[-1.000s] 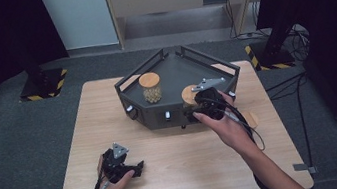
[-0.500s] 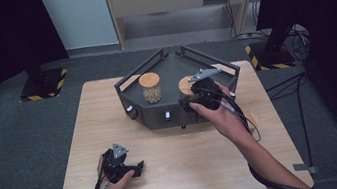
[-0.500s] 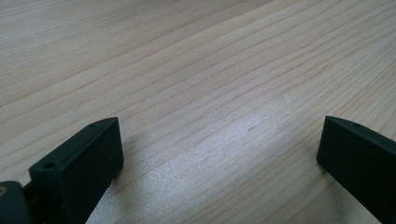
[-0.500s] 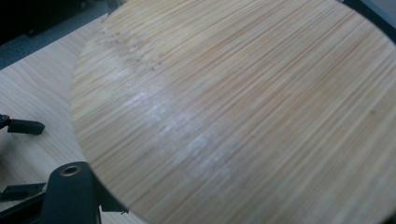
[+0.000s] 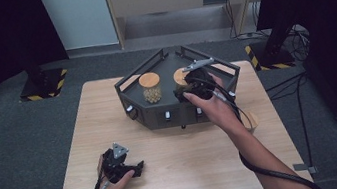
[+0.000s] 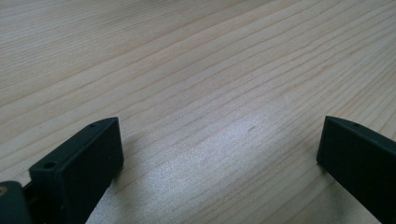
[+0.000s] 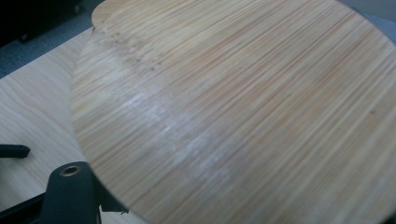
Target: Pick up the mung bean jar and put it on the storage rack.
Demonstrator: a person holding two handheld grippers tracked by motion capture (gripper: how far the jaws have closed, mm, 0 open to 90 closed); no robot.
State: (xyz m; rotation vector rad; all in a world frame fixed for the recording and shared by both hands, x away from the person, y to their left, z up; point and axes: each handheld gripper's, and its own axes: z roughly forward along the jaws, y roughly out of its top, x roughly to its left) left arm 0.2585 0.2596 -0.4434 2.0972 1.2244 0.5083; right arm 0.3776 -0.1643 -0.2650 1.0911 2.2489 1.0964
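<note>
table (image 5: 178, 174): bears black tray (image 5: 135, 85) at far side | right gripper (image 5: 190, 87): above the tray's right half, clamped on bamboo lid (image 7: 233, 107) | jar (image 5: 150, 88): left of that lid, inside tray | left gripper (image 5: 134, 169): near side of tray, on the table, jaws apart

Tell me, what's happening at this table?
A person works with a two-jaw gripper in each hand. The right gripper is clamped on the round bamboo lid of a jar at the right of the dark angular metal tray. A second bamboo-lidded glass jar stands in the tray's left part. The left gripper rests open on the pale wooden table.
</note>
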